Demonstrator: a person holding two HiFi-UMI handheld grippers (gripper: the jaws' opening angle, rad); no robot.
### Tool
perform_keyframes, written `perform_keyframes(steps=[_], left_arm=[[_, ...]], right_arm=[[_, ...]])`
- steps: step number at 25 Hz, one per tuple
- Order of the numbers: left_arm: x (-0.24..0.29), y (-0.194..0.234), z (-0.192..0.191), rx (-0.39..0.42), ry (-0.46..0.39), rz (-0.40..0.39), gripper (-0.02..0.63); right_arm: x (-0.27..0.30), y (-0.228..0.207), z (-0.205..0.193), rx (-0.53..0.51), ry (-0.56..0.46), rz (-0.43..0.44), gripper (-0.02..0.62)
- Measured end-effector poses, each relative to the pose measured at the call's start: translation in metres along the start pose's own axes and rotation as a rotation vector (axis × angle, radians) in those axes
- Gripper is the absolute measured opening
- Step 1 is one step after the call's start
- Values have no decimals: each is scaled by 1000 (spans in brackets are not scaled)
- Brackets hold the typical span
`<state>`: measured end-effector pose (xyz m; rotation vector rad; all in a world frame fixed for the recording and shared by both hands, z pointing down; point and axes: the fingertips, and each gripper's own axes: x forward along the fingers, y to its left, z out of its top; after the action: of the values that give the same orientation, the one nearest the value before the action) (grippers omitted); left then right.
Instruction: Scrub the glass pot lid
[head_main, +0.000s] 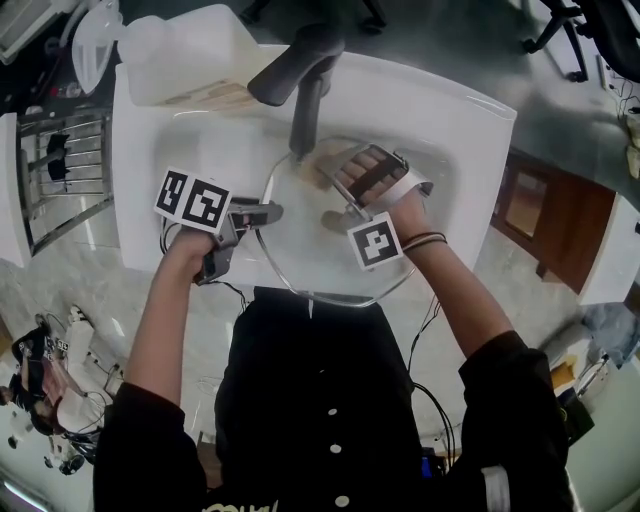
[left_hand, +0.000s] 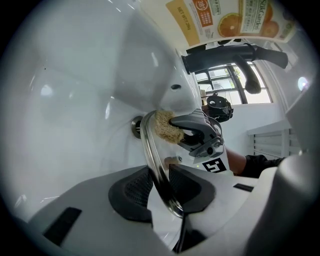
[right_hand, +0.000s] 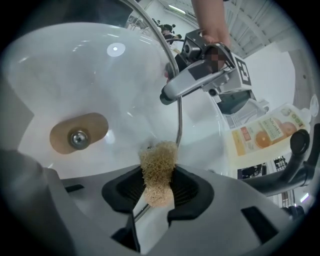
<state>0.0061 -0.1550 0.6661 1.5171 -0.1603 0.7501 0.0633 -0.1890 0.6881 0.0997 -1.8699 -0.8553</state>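
The glass pot lid (head_main: 310, 245) stands tilted on edge in the white sink (head_main: 455, 130). My left gripper (head_main: 268, 213) is at its left rim, and in the left gripper view the pads of my left gripper (left_hand: 160, 187) press on the lid's metal rim (left_hand: 150, 145) from both sides. My right gripper (head_main: 335, 168) is over the lid's far part, shut on a tan loofah scrubber (head_main: 318, 160). In the right gripper view the scrubber (right_hand: 157, 165) sticks out between the pads of my right gripper (right_hand: 159, 189) and touches the glass beside the rim (right_hand: 179, 115). A tan knob disc with a metal screw (right_hand: 77, 136) shows on the lid.
A dark grey faucet (head_main: 305, 75) arches over the basin's back. A translucent jug with an orange label (head_main: 190, 55) stands at the back left of the sink. A metal rack (head_main: 60, 160) is to the left, a wooden cabinet (head_main: 540, 215) to the right.
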Motion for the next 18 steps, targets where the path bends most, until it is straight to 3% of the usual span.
perform_keyframes(steps=[9,12,18], left_arm=[[1,2,1,11,-4,35,120],[1,3,1,8,-8,33,121],[3,4,1,14,-13,42,123]], right_arm=[[-9,4,-23,85,94,70,150],[-16,21,-41,66,175,188,150],[-35,39,-54,161,241,322,150]])
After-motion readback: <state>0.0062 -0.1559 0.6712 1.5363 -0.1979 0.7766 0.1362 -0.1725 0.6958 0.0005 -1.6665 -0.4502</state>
